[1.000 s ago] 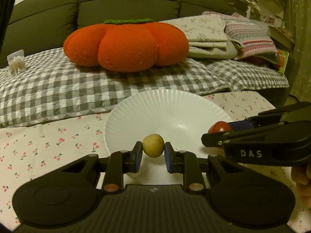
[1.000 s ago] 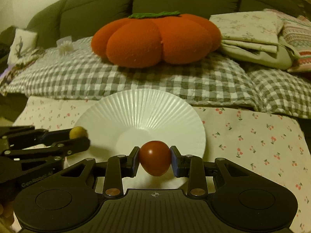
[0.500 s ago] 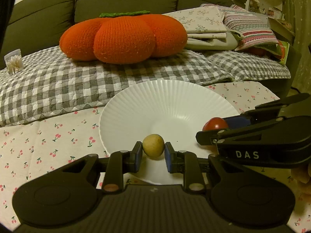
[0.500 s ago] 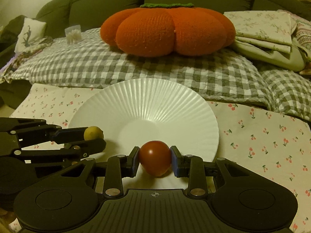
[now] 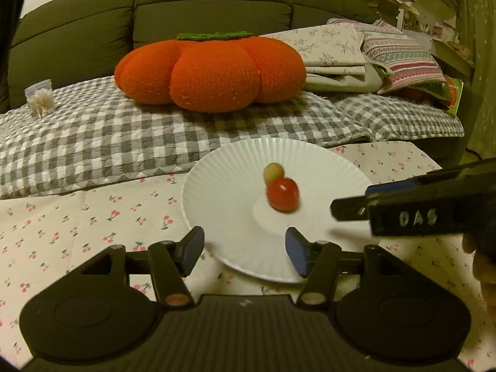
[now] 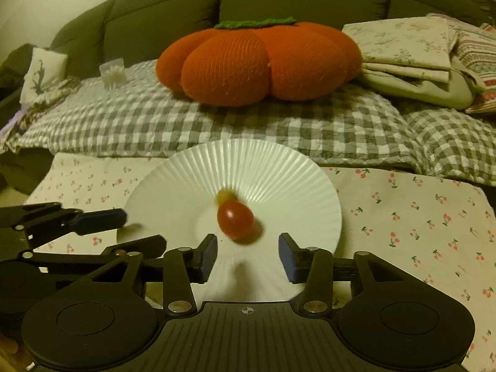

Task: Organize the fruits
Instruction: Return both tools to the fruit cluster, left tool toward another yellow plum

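A red cherry tomato [image 5: 282, 194] [image 6: 235, 218] and a small yellow-green fruit [image 5: 273, 170] [image 6: 225, 196] lie side by side in the white ribbed plate [image 5: 223, 186] [image 6: 279, 170], both blurred. My left gripper [image 5: 245, 249] hangs over the plate's near rim, its jaws opening, nothing between them. My right gripper [image 6: 248, 254] is also opening over the near rim, with the tomato just ahead of its fingers and free of the pads. Each gripper shows from the side in the other's view: the right gripper [image 5: 350, 201] and the left gripper [image 6: 136, 226].
The plate sits on a cherry-print cloth [image 5: 77, 223] [image 6: 418, 223]. Behind it lie a grey checked blanket [image 5: 124, 142], an orange pumpkin cushion [image 5: 210, 68] [image 6: 257, 62] and folded linens [image 5: 334, 59] on a dark green sofa [image 5: 77, 37]. A hand [image 5: 485, 266] holds the right gripper.
Both grippers have opened and let go of their fruits. The yellow-green fruit and the tomato now lie together in the plate. The left view has drawn back from the plate.
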A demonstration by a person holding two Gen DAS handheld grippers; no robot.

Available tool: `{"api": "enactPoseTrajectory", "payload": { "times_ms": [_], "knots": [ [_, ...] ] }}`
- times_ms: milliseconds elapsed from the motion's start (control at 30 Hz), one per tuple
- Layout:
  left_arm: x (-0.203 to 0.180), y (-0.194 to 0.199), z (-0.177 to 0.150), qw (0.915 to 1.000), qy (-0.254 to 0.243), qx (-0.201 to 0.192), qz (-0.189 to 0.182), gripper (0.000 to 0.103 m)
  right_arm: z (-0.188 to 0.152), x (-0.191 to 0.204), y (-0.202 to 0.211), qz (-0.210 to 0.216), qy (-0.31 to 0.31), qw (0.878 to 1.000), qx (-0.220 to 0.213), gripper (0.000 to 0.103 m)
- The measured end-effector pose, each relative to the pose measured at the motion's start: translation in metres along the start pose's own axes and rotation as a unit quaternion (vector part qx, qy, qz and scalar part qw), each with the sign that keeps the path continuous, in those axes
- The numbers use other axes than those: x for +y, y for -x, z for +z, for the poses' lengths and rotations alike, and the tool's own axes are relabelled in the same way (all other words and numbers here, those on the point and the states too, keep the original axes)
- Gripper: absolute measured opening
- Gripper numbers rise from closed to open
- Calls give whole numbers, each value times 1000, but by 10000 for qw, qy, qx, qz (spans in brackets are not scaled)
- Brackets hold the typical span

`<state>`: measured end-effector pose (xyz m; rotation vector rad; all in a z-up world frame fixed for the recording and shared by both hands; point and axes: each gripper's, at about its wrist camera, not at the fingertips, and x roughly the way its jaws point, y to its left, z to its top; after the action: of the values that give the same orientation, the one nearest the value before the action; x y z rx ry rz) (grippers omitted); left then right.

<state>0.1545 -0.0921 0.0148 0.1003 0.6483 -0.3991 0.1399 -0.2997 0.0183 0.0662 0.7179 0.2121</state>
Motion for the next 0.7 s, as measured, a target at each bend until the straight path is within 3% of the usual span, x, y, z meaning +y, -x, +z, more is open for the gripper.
{"api": "enactPoseTrajectory", "payload": {
  "times_ms": [267,700],
  "knots": [
    [24,47,-1,9990,413,9,178,70,-1,7,39,124,-523,9985,-39,46],
    [77,114,-29,9877,1166,413,958,85,-21,38,93,545,-984,9936,93,66]
  ]
}}
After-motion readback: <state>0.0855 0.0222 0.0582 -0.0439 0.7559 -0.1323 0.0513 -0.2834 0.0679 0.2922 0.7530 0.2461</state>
